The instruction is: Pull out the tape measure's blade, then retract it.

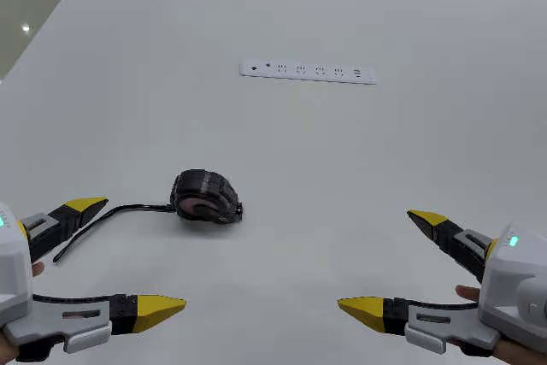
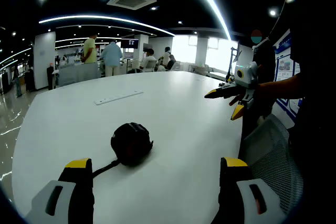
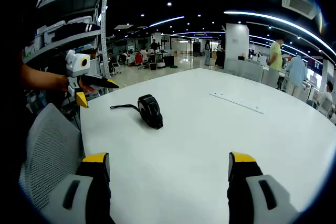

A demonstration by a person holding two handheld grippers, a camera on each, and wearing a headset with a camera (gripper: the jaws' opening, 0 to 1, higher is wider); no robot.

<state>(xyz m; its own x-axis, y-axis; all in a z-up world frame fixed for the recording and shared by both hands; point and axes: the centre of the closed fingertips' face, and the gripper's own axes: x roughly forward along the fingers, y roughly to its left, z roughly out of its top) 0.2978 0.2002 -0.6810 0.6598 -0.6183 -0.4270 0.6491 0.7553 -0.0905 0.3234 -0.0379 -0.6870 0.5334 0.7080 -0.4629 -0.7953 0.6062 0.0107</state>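
Tape measure (image 1: 205,197) is lying on the white table (image 1: 385,151), ahead of both grippers and well left of the middle between them. Its black case is sitting clearly nearer the left gripper (image 1: 137,254) than the right gripper (image 1: 380,258), which is hovering well apart from it on the other side. A dark strap (image 1: 102,218) is trailing from the case toward the left gripper, ending just beside that gripper's upper jaw, so the long line of case and strap is running roughly left to right across the person. A small nub is poking from the case's right end; it may be the blade's hook, though it is too small to tell. If so, the hook end is facing the right gripper, and the left looks better placed for pinning the case.

Both grippers are gaping wide with their yellow-tipped jaws far apart, and neither is gripping anything or touching the table.

No brand or label is showing legibly on the case. A white power strip (image 1: 308,71) is lying farther back, its markings too small to read.
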